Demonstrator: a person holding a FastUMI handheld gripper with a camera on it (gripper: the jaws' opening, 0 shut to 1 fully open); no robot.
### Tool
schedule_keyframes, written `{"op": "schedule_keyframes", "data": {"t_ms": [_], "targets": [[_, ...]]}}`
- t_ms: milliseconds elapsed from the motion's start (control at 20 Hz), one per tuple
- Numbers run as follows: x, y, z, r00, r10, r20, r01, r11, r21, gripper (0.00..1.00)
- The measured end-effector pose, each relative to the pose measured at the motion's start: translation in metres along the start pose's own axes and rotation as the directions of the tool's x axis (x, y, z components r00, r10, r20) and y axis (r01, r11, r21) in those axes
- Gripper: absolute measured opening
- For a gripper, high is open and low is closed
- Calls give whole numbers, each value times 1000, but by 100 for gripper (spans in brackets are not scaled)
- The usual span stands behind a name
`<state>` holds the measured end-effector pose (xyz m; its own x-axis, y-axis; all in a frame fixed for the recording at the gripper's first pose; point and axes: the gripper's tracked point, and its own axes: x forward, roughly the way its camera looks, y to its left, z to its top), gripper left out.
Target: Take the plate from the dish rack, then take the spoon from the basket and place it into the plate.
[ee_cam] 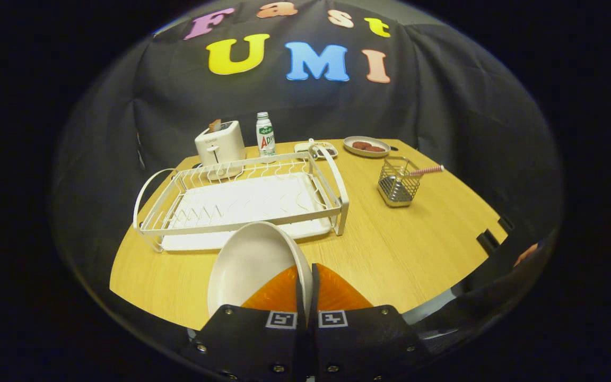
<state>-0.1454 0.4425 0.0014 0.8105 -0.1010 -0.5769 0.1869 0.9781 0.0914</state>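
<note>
A white plate (247, 265) is held tilted on edge above the wooden table (417, 239), just in front of the white wire dish rack (242, 201). My gripper (305, 276) is shut on the plate's right rim, one finger on each side of it. Beyond the fingers to the right stands a small wire basket (398, 183). A spoon with a pink striped handle (426, 170) leans out of the basket toward the right.
Behind the rack stand a white toaster (219, 144) and a bottle (265, 133). A small tray (316, 149) and a dish with brown food (366, 146) lie at the table's far edge. Bare table lies between the rack and basket.
</note>
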Motion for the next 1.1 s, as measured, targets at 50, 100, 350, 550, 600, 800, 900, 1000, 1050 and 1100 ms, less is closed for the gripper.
{"op": "schedule_keyframes", "data": {"t_ms": [50, 100, 350, 550, 600, 800, 900, 1000, 1050, 1100], "targets": [[4, -3, -4, 1000, 0, -9, 1, 999, 37, 1], [8, -7, -6, 1000, -6, -18, 7, 998, 62, 1], [27, -16, -14, 999, 4, -40, 2, 989, 149, 1], [34, -32, -26, 997, -41, -72, 52, 986, 160, 5], [34, -34, -28, 996, -42, -83, 54, 987, 150, 7], [34, -48, -17, 996, -72, -61, 80, 987, 139, 11], [34, -58, -4, 995, -91, -42, 96, 987, 130, 11], [36, -74, 17, 992, -127, -5, 126, 984, 124, 11], [37, -83, 27, 989, -148, 15, 145, 981, 129, 12], [39, -92, 38, 985, -168, 30, 162, 977, 136, 11]]}}
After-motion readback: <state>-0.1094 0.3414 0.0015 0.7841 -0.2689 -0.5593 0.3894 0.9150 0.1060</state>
